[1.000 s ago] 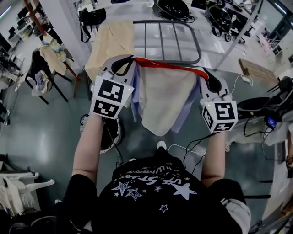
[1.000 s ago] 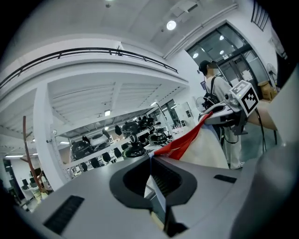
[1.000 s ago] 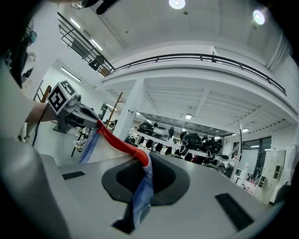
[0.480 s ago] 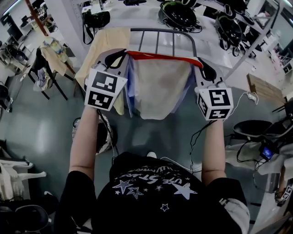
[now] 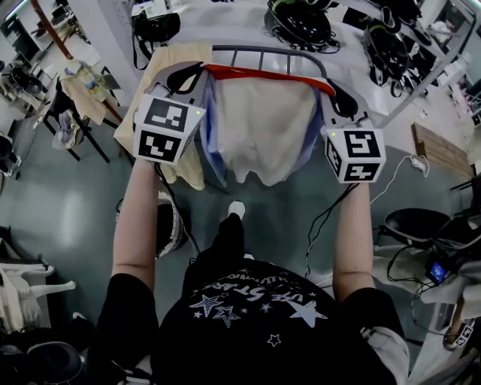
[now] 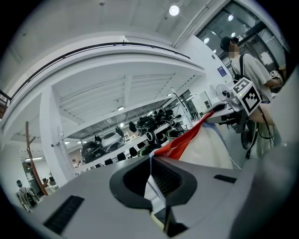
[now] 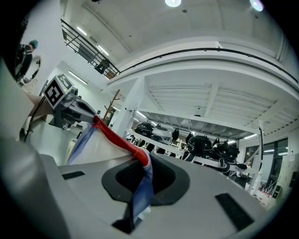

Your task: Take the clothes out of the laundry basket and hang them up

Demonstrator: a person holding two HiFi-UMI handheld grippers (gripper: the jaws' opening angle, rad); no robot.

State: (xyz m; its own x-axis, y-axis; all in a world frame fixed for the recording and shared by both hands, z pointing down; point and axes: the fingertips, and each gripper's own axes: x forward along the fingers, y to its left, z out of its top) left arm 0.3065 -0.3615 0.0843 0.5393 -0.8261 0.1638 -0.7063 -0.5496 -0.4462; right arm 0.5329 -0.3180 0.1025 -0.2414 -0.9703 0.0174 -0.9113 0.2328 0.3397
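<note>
A cream garment (image 5: 267, 131) with pale blue sides and a red top band (image 5: 270, 75) hangs stretched between both grippers. My left gripper (image 5: 198, 71) is shut on the band's left end and my right gripper (image 5: 336, 93) on its right end. The garment hangs just in front of a grey drying rack (image 5: 263, 51). In the left gripper view the cloth (image 6: 187, 135) runs out of the closed left gripper (image 6: 150, 161) toward the other gripper's marker cube (image 6: 245, 95). The right gripper (image 7: 144, 161) likewise pinches the cloth (image 7: 117, 137).
A beige towel (image 5: 176, 64) hangs over the rack's left side. The round laundry basket (image 5: 169, 225) sits on the floor under my left arm. Cables (image 5: 323, 218) trail across the floor on the right. A chair with clothes (image 5: 75, 98) stands left, and tables with helmets (image 5: 301, 19) behind the rack.
Both grippers have carried the stretched garment forward toward the rack, which now lies right behind it. The person has stepped forward, one foot now showing below the garment.
</note>
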